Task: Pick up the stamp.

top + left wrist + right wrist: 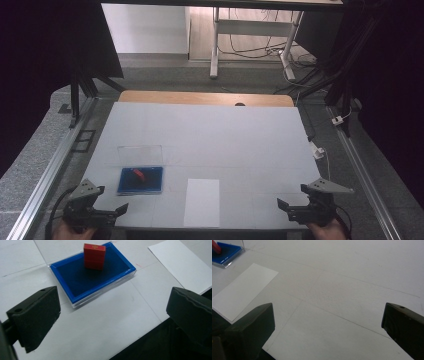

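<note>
My left gripper (pixel 107 212) hung over the near left corner of the white table (pixel 225 135), its jaws spread as wide as they went, with nothing between them. In the left gripper view the same gap looked down on bare tabletop at the table's edge, and just beyond it lay the blue tray (pixel 75 293), a shallow dish lined in dark blue inside a clear case. The small red block (pixel 94 256) stood upright in the tray's far part, well apart from my pads. From the high view the tray (pixel 127 187) sat just ahead of my left hand, with its clear lid (pixel 140 152) raised at the tray's far edge. A white sheet of paper (pixel 202 201) lay flat to the right of the tray, near but not touching it. My right gripper (pixel 295 207) rested over the near right corner, jaws likewise wide apart and holding nothing; in the right gripper view there was plain table between them, the paper (pixel 242 293) off to the left
</note>
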Available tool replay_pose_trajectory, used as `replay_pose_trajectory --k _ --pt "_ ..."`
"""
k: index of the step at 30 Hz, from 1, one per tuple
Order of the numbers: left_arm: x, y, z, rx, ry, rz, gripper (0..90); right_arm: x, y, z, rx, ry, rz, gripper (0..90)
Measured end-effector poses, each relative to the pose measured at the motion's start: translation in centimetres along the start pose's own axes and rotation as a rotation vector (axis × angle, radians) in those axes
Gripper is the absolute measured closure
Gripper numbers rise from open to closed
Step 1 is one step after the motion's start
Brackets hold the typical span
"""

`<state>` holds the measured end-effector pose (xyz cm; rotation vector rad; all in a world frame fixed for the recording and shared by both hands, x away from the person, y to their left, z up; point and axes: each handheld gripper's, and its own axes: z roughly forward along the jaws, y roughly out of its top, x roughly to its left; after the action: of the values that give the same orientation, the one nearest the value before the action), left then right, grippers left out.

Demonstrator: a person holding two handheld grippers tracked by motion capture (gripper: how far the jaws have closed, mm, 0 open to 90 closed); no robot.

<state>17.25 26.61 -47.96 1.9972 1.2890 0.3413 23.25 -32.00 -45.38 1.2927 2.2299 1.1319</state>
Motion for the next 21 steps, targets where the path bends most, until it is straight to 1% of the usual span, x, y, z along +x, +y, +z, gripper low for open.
replay_pose_trajectory --k 2,3,4,7,14,17,21 --pt "-0.11 0.05 0.08 0.006 0.001 0.009 0.0 -0.09 -0.01 -0.01 -0.003 0.005 0.009 0.0" --pt "-0.17 0.07 0.13 0.010 0.004 0.014 0.0 -0.24 0.00 0.05 0.003 0.020 0.022 0.0" --pt "-0.19 0.07 0.15 0.012 0.003 0.013 0.0 -0.26 0.01 0.09 0.008 0.024 0.023 0.0" --pt "-0.26 0.08 0.18 0.017 0.007 0.024 0.0 -0.15 0.06 0.29 0.027 0.024 0.011 0.0" --pt "-0.31 0.11 0.27 0.027 0.008 0.028 0.0 0.00 0.07 0.43 0.036 0.036 -0.005 0.0" --pt "-0.37 0.12 0.33 0.031 0.013 0.028 0.0 0.05 0.09 0.48 0.046 0.051 -0.011 0.0" --pt "-0.51 0.16 0.41 0.040 0.019 0.040 0.0 0.19 0.12 0.59 0.056 0.053 -0.029 0.0"
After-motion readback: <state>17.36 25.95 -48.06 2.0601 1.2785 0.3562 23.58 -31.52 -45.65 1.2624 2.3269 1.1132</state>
